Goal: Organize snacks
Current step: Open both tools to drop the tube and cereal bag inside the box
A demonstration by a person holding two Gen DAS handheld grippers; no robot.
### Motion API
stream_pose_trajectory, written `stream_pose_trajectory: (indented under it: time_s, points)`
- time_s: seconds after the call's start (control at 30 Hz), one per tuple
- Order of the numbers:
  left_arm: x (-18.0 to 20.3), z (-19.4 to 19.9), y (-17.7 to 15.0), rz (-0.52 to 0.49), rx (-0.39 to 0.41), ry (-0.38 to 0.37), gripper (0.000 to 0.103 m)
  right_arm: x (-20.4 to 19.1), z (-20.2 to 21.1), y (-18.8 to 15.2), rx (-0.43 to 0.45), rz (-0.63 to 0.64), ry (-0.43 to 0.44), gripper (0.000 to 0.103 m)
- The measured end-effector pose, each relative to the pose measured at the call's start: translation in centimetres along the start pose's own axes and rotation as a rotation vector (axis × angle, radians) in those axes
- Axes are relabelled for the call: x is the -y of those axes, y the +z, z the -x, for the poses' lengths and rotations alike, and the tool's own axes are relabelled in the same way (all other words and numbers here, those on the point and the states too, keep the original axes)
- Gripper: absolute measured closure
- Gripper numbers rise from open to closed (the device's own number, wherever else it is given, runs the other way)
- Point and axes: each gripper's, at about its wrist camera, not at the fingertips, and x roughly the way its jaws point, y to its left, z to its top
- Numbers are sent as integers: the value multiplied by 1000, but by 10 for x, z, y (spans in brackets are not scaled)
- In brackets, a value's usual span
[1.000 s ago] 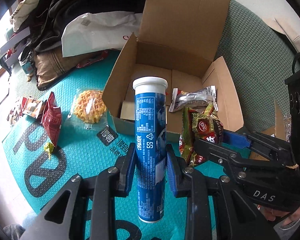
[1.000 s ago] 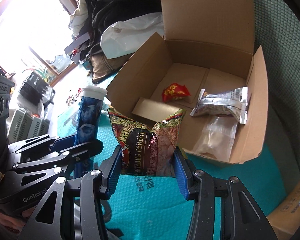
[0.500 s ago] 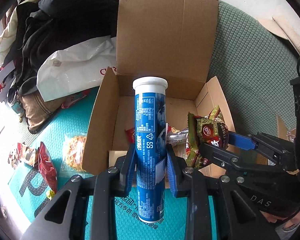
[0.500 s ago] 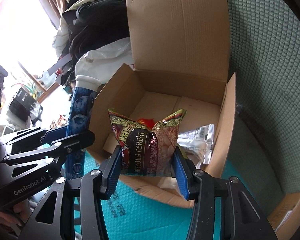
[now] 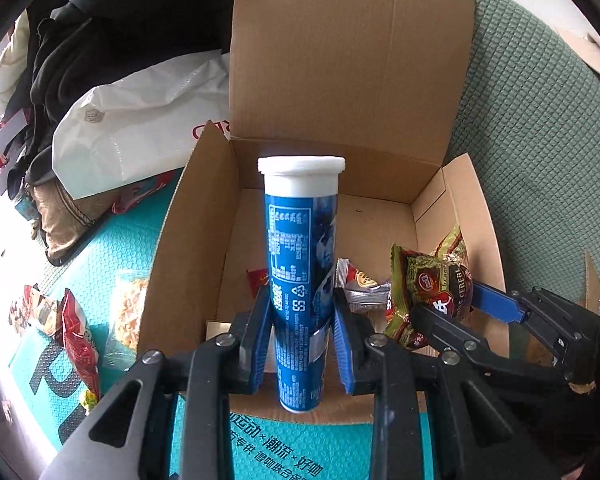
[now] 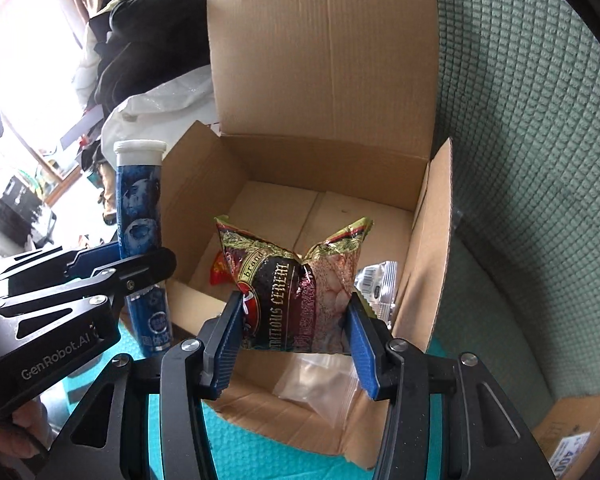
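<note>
My left gripper point(image 5: 300, 336) is shut on an upright blue tube with a white cap point(image 5: 300, 264), held over the open cardboard box point(image 5: 196, 240). The tube also shows in the right wrist view point(image 6: 140, 216). My right gripper point(image 6: 294, 328) is shut on a dark cereal packet point(image 6: 296, 288), held over the box point(image 6: 428, 248) near its front right. The packet shows in the left wrist view point(image 5: 432, 284) too. Inside the box lie a red packet point(image 6: 220, 268), a silver packet point(image 6: 378, 284) and a clear bag point(image 6: 316, 384).
On the teal mat point(image 5: 120, 236) left of the box lie a waffle packet point(image 5: 128, 312) and red snack packets point(image 5: 76, 344). A white bag point(image 5: 140, 132) and dark clothes point(image 5: 120, 32) are behind. A green cushion point(image 6: 520, 160) is to the right.
Both grippers have moved forward with their loads, from in front of the box to over its opening.
</note>
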Motion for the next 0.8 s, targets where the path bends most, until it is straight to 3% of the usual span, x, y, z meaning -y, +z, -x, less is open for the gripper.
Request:
stream_pose_trajectory:
  time_s: [0.3, 0.6, 0.67, 0.73, 0.8]
  points:
    - [8, -21, 0, -42, -22, 43, 75, 2, -14, -5, -16, 4, -47, 54]
    - [0, -37, -2, -9, -106, 90, 74, 0, -18, -4, -38, 1, -60, 53]
    - [1, -36, -2, -10, -104, 108, 69, -1, -16, -4, -41, 1, -62, 52]
    - [1, -34, -2, -8, -104, 116, 52, -3, -16, -4, -39, 4, -72, 50]
    - [-1, -30, -3, -3, -97, 115, 44, -3, -14, -4, -36, 6, -89, 49]
